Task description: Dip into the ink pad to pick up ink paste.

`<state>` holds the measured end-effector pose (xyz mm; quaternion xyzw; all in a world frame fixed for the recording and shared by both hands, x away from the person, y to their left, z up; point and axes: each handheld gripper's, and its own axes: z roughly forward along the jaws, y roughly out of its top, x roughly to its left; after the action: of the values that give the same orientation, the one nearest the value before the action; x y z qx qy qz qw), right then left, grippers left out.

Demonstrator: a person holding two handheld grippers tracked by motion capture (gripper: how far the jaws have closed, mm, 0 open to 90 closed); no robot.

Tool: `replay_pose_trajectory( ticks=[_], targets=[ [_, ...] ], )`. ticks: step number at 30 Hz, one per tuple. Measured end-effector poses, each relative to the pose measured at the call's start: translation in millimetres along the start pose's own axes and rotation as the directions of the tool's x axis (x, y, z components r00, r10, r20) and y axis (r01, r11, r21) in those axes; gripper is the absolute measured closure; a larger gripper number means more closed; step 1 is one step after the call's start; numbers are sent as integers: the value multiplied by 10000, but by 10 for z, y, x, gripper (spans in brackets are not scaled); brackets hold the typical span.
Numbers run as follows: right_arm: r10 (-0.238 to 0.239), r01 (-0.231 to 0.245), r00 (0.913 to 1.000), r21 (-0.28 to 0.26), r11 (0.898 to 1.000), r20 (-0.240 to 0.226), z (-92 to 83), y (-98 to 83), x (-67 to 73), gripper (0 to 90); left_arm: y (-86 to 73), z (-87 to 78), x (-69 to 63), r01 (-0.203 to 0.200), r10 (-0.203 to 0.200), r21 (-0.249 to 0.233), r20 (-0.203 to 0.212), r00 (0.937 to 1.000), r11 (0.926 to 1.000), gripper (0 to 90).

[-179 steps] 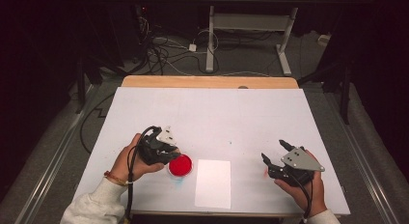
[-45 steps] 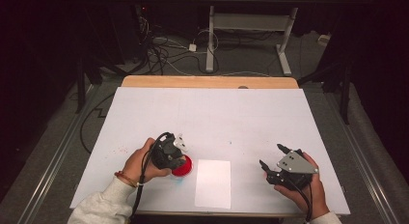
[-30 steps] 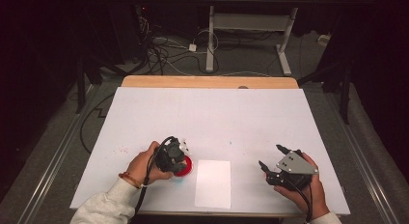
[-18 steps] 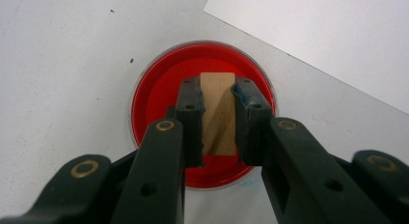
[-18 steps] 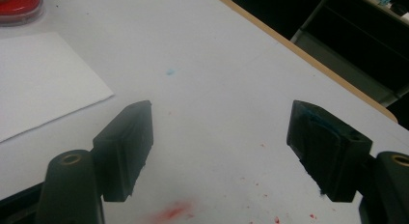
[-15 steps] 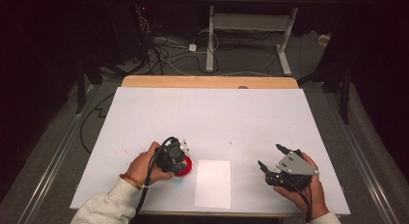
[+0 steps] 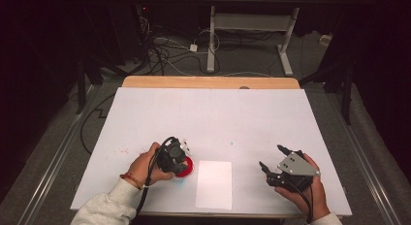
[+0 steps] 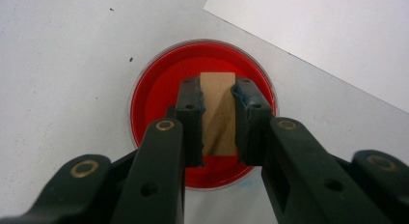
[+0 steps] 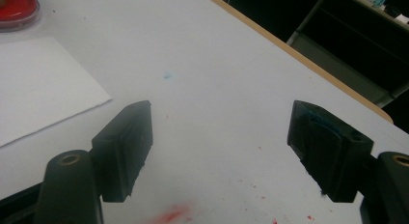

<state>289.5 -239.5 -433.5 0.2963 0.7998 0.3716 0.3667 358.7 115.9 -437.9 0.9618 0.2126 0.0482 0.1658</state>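
My left gripper point(image 8: 217, 96) points down into a round red dish point(image 8: 154, 98) and is shut on a small upright wooden block point(image 8: 218, 81). The block's lower end stands in the dish. In the high view the left gripper point(image 7: 175, 159) covers most of the red dish point(image 7: 188, 169), near the table's front at the left. My right gripper point(image 7: 274, 164) rests at the front right, jaws wide apart with nothing between them. The right gripper view has its own jaws point(image 9: 219, 132) over bare table, with the dish point(image 9: 17, 9) far off.
A white sheet of paper point(image 7: 214, 184) lies between the two grippers, just right of the dish. The white tabletop point(image 7: 218, 118) has a wooden strip point(image 7: 208, 82) along its far edge. Red smudges point(image 9: 169, 215) mark the surface by the right gripper.
Since six seconds ago my left gripper has swung over the red dish and tipped down into it. Over the last second neither gripper has moved.
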Motion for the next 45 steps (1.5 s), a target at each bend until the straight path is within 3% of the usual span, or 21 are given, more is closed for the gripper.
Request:
replay_pose_trajectory(
  ticks=[7, 11, 13, 17, 25, 38, 42, 45],
  targets=[
    [-47, 47, 10000, 43, 10000, -7, 8, 1, 5, 247, -17, -4, 12, 54, -53, -113, 78, 10000, 9999, 737],
    [-14, 14, 10000, 16, 10000, -3, -3, -4, -2, 248, -68, -23, 91, 414, -384, -516, 573, 9976, 9978, 736],
    [-68, 68, 10000, -9, 10000, -27, -9, -7, -10, 247, -75, -48, 81, 328, -301, -593, 452, 9985, 9977, 736],
    [12, -12, 10000, -31, 10000, -4, -12, -14, -23, 248, -84, -183, 68, 252, -224, -1210, 243, 9995, 9923, 736],
    [33, -33, 10000, -77, 10000, 61, -26, -8, -42, 248, -174, -349, 90, 527, -538, -1990, 2, 9986, 9786, 736],
    [36, -36, 10000, -59, 10000, 26, -5, -4, -46, 248, -218, -527, 48, 302, -295, -2666, 63, 9995, 9633, 736],
    [143, -142, 9999, -50, 9999, 75, -14, -8, -50, 248, -192, -566, 6, -1, -1, -2699, -6, 10000, 9629, 736],
    [144, -143, 9999, -53, 9999, 76, -16, -8, -50, 248, -178, -593, -32, 8, 17, -2818, 87, 10000, 9595, 736]
  ],
)
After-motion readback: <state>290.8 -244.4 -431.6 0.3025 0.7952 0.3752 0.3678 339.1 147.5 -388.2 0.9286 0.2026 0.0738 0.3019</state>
